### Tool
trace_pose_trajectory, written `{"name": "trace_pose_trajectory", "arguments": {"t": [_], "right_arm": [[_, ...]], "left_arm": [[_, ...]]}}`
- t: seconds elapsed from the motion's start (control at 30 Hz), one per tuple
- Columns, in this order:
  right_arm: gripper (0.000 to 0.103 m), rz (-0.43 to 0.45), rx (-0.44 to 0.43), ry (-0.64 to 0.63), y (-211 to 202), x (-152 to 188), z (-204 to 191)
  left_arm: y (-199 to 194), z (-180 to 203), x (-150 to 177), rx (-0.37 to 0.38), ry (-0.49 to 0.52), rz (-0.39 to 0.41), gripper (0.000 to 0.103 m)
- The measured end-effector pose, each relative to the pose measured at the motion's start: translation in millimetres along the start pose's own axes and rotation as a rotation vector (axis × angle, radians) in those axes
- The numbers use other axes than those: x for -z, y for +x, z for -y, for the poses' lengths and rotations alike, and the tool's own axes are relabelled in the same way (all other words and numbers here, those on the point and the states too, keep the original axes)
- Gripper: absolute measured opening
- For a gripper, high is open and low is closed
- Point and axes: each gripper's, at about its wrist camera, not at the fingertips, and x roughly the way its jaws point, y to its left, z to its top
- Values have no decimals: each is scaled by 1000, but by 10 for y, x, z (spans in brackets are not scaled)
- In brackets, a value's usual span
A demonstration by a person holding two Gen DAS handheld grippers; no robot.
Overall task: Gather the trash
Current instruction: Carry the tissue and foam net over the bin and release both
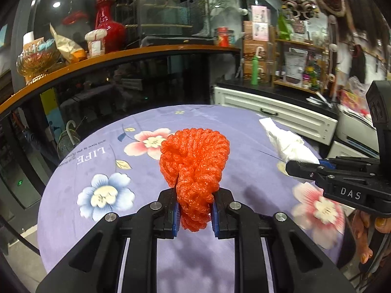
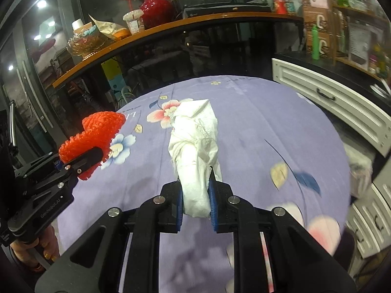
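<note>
orange foam net (image 1: 194, 168) pinched between left fingers (image 1: 174, 216); white tissue (image 2: 195, 151) clamped between right fingers (image 2: 213, 201).

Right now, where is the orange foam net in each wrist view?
Left wrist: orange foam net at centre, clamped in the left gripper.
Right wrist: it sits at the left edge, above the purple floral tablecloth.
Shared landmark: the red vase on the shelf.
</note>
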Motion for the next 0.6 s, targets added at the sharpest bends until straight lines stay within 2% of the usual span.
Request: {"name": "trace_pose_trajectory", "arguments": {"t": [0.27,0.6], "right_arm": [[18,33,100,40,-636,535,320],[18,45,211,127,-1099,1083,804]], "left_arm": [[-328,491,219,71,53,20,20],[-482,1022,427,171,72,17,20]]}}
